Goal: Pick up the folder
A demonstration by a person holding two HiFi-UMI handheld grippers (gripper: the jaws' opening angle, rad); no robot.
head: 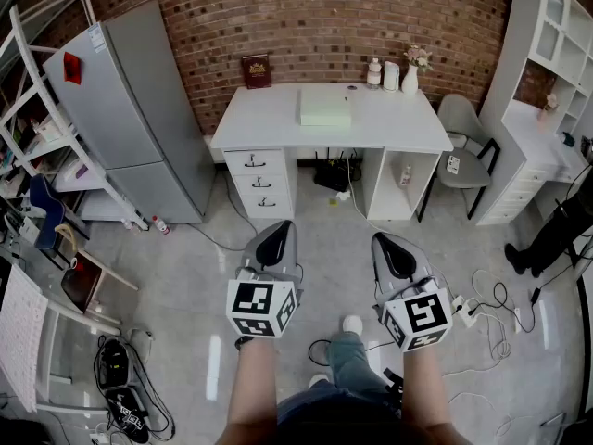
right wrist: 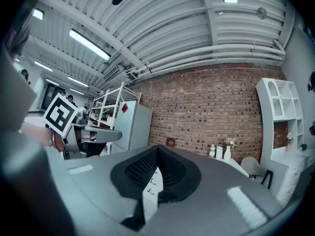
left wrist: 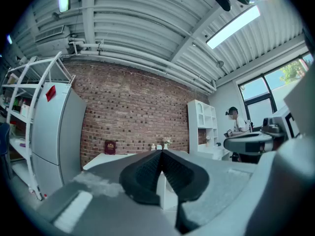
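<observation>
Folder [head: 325, 107] on desk [head: 269, 123] shows only in head view; left hand-held gripper [head: 278, 225] and right hand-held gripper [head: 383, 239] are closed, empty.

No writing, number or brand can be read in any view.

The cube [head: 262, 308] on the left tongs [head: 276, 233] and the cube [head: 418, 318] on the right tongs [head: 390, 245] carry only black-and-white square marker patterns, not letters. A dark red plaque [head: 257, 70] at the back edge of the white worktop [head: 269, 119] bears a gold emblem and print too small to make out. The grey fridge [head: 130, 109] has a red tag [head: 72, 68] and a pale sticker [head: 95, 37] near its top, and neither is legible.
</observation>
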